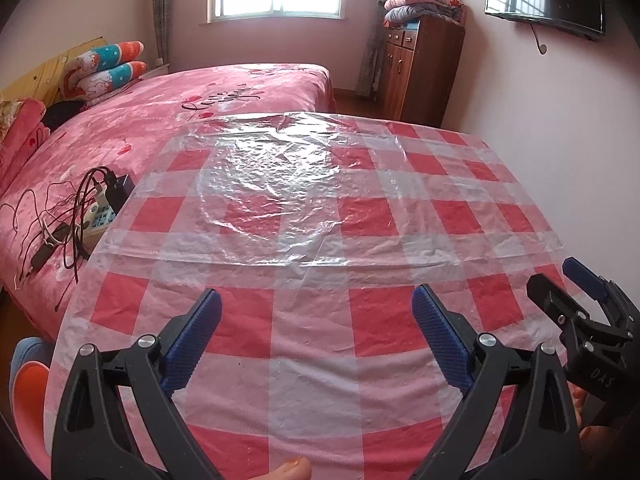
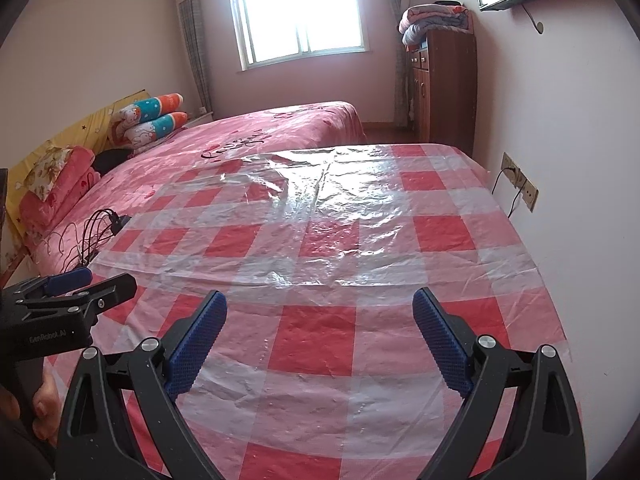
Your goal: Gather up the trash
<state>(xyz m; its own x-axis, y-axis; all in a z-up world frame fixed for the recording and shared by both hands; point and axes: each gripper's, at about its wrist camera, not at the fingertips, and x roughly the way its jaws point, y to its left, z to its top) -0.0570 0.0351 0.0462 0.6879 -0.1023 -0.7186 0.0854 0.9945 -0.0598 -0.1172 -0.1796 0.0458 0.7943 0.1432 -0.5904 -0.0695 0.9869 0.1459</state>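
Both claws (image 1: 316, 304) (image 2: 320, 308) spread wide, empty, above checked tablecloth (image 1: 312, 364); no trash visible.

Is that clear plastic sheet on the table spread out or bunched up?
Spread out: the plastic sheet lies flat, wrinkled, over the checked tablecloth.

Desk cover (image 1: 312, 312): red, pink and white check under clear glossy film. Bedspread (image 1: 160, 120): pink, mottled, red hearts, black script. Bolsters (image 1: 116, 64): teal, orange and white, cartoon print. Cabinet (image 1: 420, 68): dark reddish-brown wood. Left claw (image 1: 316, 312) and right claw (image 2: 320, 312): black arms, blue dimpled pads.
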